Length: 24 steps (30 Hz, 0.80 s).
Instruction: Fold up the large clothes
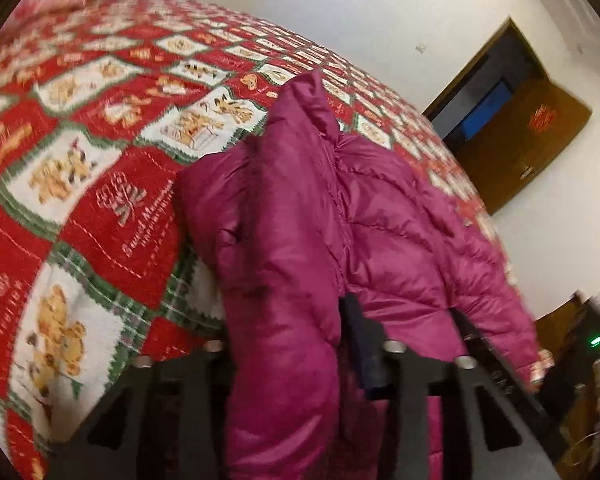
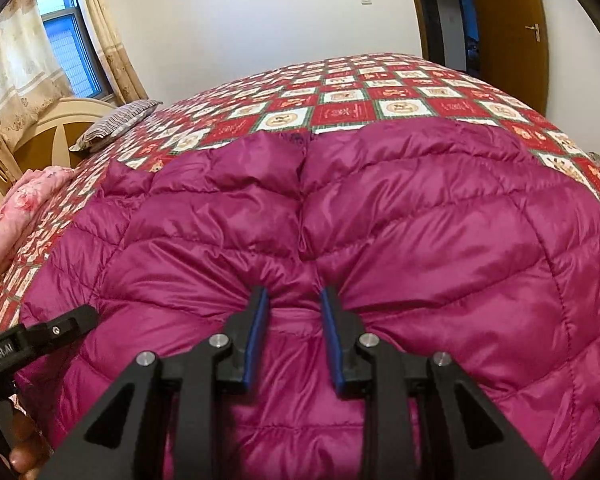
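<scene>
A magenta quilted down jacket (image 2: 380, 232) lies spread on a bed with a red, white and green patchwork cover (image 2: 340, 92). My right gripper (image 2: 294, 300) has its blue-padded fingers (image 2: 256, 332) pressed into a bunched fold of the jacket, with a gap between them filled by fabric. In the left wrist view the jacket (image 1: 300, 220) is lifted in a ridge. My left gripper (image 1: 300, 344) is shut on a fold of it; one finger (image 1: 364, 352) shows and the other is hidden under the fabric. The left gripper also shows in the right wrist view (image 2: 72, 322).
A striped pillow (image 2: 116, 124) and folded pink bedding (image 2: 24, 216) lie near the cream headboard (image 2: 40, 128). A curtained window (image 2: 68, 48) is at the back left. A brown door (image 2: 508, 28) stands open at the right. The cover (image 1: 80, 140) stretches left of the jacket.
</scene>
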{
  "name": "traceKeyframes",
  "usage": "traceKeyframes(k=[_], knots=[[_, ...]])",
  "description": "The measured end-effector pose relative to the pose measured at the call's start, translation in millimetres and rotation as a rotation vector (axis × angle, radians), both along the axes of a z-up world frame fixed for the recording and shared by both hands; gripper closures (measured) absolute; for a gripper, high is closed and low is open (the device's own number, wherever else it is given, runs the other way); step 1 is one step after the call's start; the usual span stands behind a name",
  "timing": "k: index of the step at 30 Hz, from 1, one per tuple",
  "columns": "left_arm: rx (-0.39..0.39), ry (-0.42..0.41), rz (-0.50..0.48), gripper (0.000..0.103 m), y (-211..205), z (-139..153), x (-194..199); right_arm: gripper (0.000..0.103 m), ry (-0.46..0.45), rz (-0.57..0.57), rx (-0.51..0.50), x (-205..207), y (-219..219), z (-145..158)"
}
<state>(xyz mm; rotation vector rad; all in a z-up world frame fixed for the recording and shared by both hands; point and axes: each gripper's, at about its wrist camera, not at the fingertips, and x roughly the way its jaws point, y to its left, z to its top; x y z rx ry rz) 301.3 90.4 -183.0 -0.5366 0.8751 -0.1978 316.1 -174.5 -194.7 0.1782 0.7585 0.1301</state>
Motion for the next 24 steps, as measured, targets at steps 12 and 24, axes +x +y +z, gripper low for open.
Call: traceKeyframes(k=[12,24], knots=[[-0.174,-0.109,-0.046,0.092,5.1,37.1,-11.3,0.074,0.033,-0.011,0.075,0.7,-5.5,-1.4],[-0.153,-0.246,-0.146,0.093,-1.3,99.9,-28.0,0.073,0.108,0.005,0.214,-6.1,29.0,-0.2]])
